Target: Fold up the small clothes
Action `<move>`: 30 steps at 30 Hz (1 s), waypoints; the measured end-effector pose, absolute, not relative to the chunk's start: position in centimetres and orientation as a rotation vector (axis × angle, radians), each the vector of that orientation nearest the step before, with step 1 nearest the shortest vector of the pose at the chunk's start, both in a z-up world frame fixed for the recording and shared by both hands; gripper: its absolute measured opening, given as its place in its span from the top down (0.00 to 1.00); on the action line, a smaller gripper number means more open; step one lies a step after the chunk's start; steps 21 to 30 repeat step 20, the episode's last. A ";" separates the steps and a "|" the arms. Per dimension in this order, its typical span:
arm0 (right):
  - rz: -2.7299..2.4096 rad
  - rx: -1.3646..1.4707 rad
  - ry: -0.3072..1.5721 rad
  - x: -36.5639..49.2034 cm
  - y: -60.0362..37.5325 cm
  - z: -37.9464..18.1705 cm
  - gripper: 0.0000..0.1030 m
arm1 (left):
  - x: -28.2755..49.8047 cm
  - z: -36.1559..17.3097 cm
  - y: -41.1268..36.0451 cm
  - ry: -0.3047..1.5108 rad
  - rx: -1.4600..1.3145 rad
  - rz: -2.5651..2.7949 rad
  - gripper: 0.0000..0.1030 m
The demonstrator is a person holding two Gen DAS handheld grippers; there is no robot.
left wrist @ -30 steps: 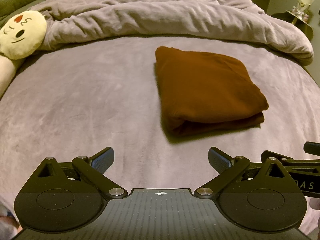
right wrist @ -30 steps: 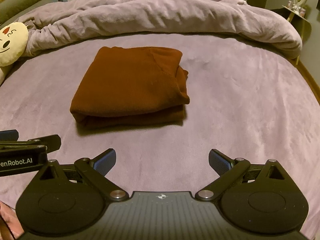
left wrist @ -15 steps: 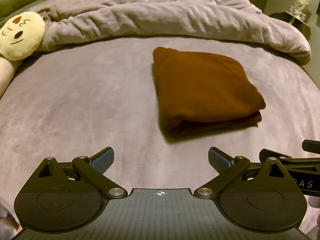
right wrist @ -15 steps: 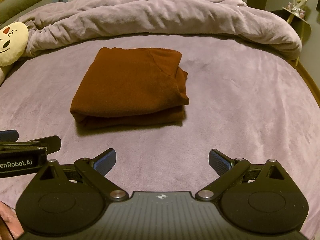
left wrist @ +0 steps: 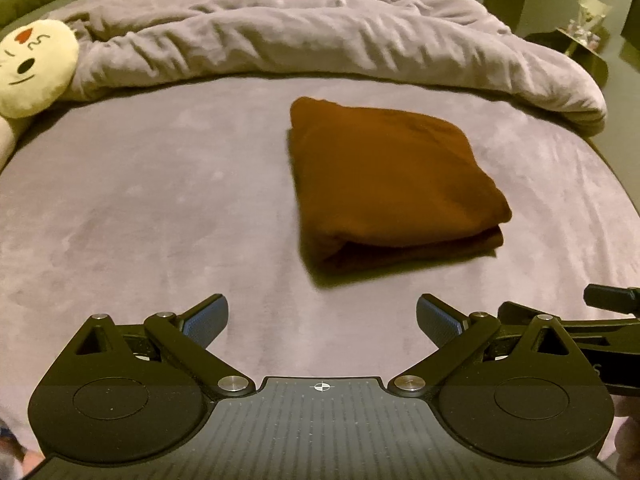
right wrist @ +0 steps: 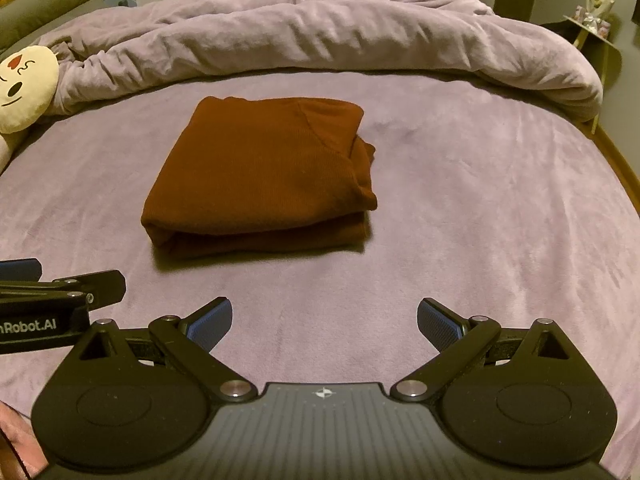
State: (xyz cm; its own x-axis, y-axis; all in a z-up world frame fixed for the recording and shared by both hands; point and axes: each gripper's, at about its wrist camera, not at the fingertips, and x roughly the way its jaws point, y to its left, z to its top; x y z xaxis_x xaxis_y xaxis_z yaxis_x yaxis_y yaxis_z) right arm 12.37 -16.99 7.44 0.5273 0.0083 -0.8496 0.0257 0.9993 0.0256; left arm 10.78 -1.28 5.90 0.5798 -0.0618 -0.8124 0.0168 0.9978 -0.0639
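Left tool [left wrist: 322, 322] drifted slightly left vs. folded brown garment [left wrist: 390, 180]; right tool [right wrist: 324, 322] unchanged.

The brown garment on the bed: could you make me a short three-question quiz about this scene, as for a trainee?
1. True or false: the left gripper holds the brown garment.
2. Which lies at the bed's far left: A) a yellow face cushion, B) a lamp, C) a book?
3. Fill in: the garment lies ____ on the purple sheet.

Key: 1 false, both sets of jaws are open and empty, right gripper too. 2 A. 3 folded.
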 end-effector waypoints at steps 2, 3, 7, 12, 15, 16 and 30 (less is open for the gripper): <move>-0.009 0.037 1.016 12.4 -17.0 7.4 0.04 | 10.6 5.9 -1.3 0.942 -0.044 -0.049 0.00; -0.008 0.037 1.016 12.4 -17.0 7.4 0.04 | 10.6 5.9 -1.3 0.937 -0.042 -0.052 0.00; -0.012 0.035 1.018 12.5 -17.0 7.3 0.04 | 10.5 5.8 -1.4 0.939 -0.043 -0.047 0.00; -0.011 0.038 1.016 12.5 -17.0 7.3 0.04 | 10.5 5.7 -1.7 0.933 -0.002 -0.022 0.00; -0.010 0.036 1.015 12.4 -17.0 7.2 0.04 | 10.6 5.6 -1.7 0.939 0.004 -0.016 0.00; -0.009 0.036 1.016 12.4 -17.0 7.2 0.04 | 10.6 5.6 -1.7 0.940 0.003 -0.016 0.00; -0.007 0.035 1.018 12.4 -17.0 7.2 0.04 | 10.6 5.5 -1.7 0.942 0.006 -0.015 0.00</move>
